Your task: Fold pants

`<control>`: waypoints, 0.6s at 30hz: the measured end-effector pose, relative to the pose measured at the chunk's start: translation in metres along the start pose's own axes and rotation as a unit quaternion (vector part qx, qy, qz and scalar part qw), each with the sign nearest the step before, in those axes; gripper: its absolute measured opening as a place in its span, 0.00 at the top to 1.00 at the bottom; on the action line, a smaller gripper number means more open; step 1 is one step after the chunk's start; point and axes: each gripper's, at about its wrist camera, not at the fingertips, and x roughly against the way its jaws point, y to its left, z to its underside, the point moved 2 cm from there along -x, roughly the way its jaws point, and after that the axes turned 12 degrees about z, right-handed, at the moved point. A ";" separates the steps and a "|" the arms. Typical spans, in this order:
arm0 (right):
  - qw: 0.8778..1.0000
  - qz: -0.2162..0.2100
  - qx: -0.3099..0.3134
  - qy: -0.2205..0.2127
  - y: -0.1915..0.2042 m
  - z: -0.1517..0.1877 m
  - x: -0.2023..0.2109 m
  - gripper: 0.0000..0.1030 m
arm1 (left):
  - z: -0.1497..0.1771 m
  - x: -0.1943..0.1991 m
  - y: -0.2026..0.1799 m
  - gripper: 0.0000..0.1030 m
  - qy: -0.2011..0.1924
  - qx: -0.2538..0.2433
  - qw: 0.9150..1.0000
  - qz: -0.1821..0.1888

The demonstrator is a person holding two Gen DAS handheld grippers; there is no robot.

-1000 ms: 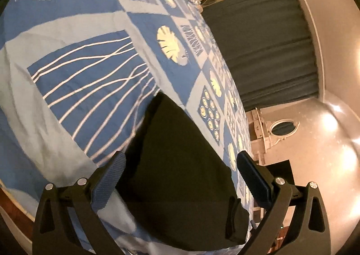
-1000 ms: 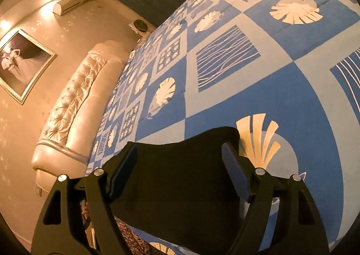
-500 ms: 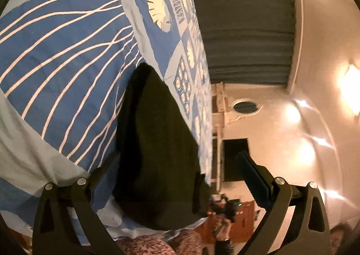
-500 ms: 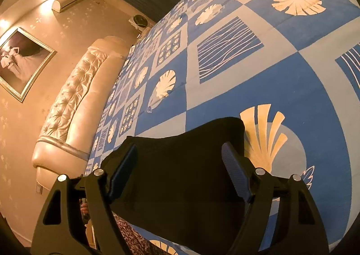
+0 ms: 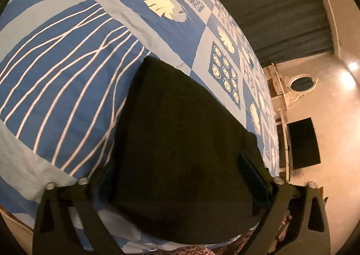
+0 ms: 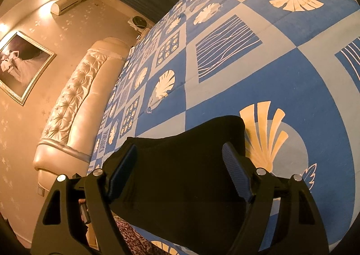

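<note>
On the bed, near its close edge, lie the folded black pants, a dark wedge on the blue-and-white patterned bedspread. Left tongs: both fingers straddle the near end of the pants; the jaws have just been closing, with the cloth between them; the right finger lies over the fabric, the left one at the cloth's edge, but whether the pads press on it cannot be told. Right tongs: jaws stand wide, one finger at either side above the pants, not gripping them. Right-wrist view: the pants partly cover a cream shell motif. Background: tufted headboard, framed picture, dark curtain, oval mirror.
</note>
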 end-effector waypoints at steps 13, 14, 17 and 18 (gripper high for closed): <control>1.000 0.006 -0.012 -0.008 -0.002 0.006 0.006 0.24 | -0.005 0.008 -0.022 0.82 -0.021 0.019 1.000 0.002; 1.000 0.006 -0.014 -0.009 -0.002 0.007 0.006 0.24 | -0.005 0.010 -0.028 0.82 -0.023 0.014 1.000 0.002; 1.000 0.006 -0.011 -0.009 0.000 0.008 0.009 0.24 | -0.004 0.012 -0.056 0.83 -0.029 -0.009 1.000 0.007; 1.000 0.006 -0.009 -0.009 0.001 0.009 0.010 0.24 | -0.002 0.013 -0.066 0.83 -0.031 -0.018 0.999 0.008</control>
